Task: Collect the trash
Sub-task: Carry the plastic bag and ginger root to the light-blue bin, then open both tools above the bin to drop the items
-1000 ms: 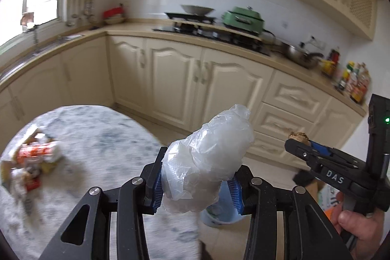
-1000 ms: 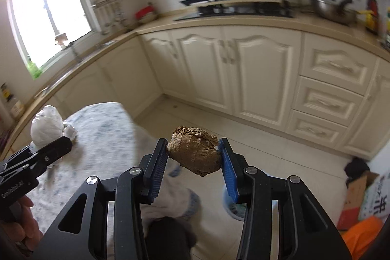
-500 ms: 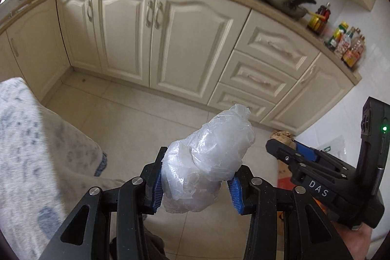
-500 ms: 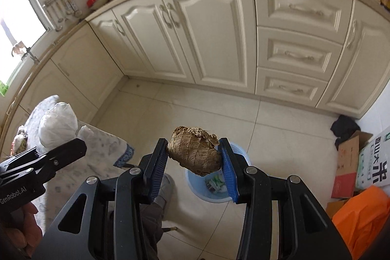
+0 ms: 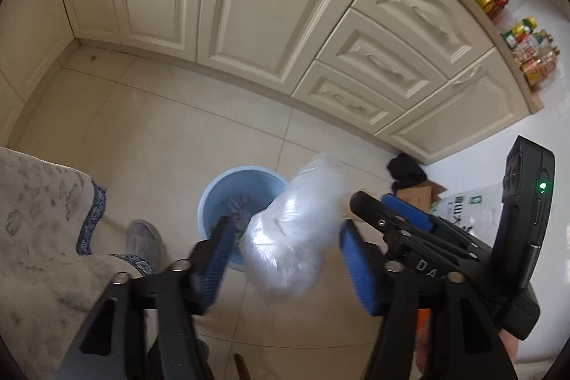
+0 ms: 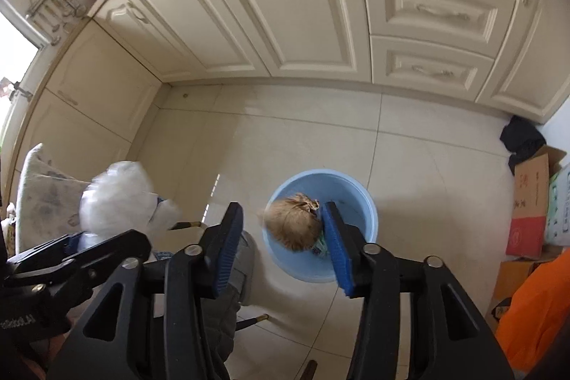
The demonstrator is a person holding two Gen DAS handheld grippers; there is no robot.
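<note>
A light blue trash bin (image 5: 228, 187) stands on the floor below both grippers; it also shows in the right wrist view (image 6: 352, 198). My left gripper (image 5: 285, 255) is open, and a crumpled clear plastic bag (image 5: 295, 237) hangs blurred between its spread jaws, touching neither pad clearly. My right gripper (image 6: 285, 241) is open above the bin. A brown crumpled lump (image 6: 294, 219) is blurred beside its right pad, over the bin mouth. The bag also shows in the right wrist view (image 6: 117, 198).
Cream kitchen cabinets (image 5: 249, 6) line the far side of the tiled floor. A table with a grey patterned cloth (image 5: 39, 219) is at left. Cardboard boxes (image 6: 530, 202) and an orange object (image 6: 534, 308) stand at right. A grey shoe (image 5: 142, 241) is by the bin.
Both grippers tilted down over the blue bin and opened. The plastic bag and the brown lump have come loose from the jaws and are blurred in motion.
</note>
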